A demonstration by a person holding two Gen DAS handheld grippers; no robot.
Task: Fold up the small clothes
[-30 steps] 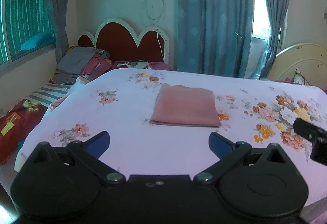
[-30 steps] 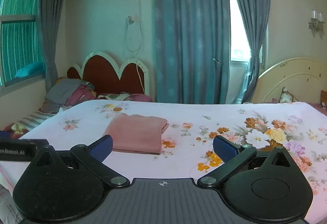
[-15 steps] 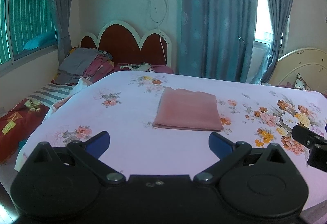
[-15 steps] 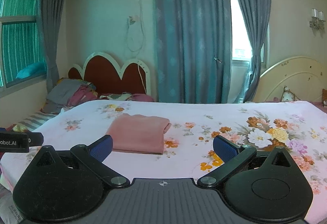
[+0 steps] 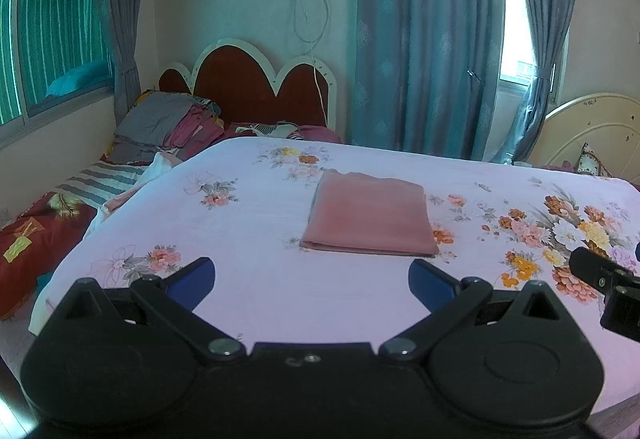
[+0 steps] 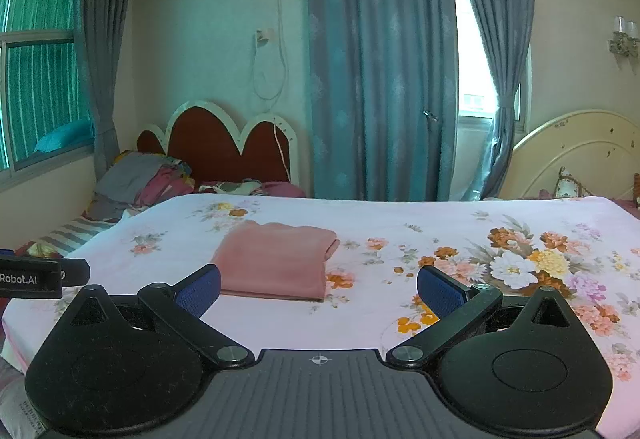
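A pink cloth (image 5: 370,213) lies folded into a neat rectangle on the floral bedsheet (image 5: 256,239); it also shows in the right wrist view (image 6: 276,261). My left gripper (image 5: 311,279) is open and empty, held above the near part of the bed, short of the cloth. My right gripper (image 6: 318,289) is open and empty, also back from the cloth, with the cloth ahead and slightly left. The right gripper's body (image 5: 608,283) shows at the right edge of the left wrist view; the left gripper's body (image 6: 40,277) shows at the left edge of the right wrist view.
A pile of clothes and bedding (image 5: 168,127) lies at the far left by a red headboard (image 5: 256,87). Striped and red fabric (image 5: 48,223) hangs off the bed's left side. A cream headboard (image 6: 576,155) stands at the right. Curtains (image 6: 380,79) hang behind.
Both grippers have drawn back and tilted up slightly from the folded cloth. The cloth has not moved. Both stay open.
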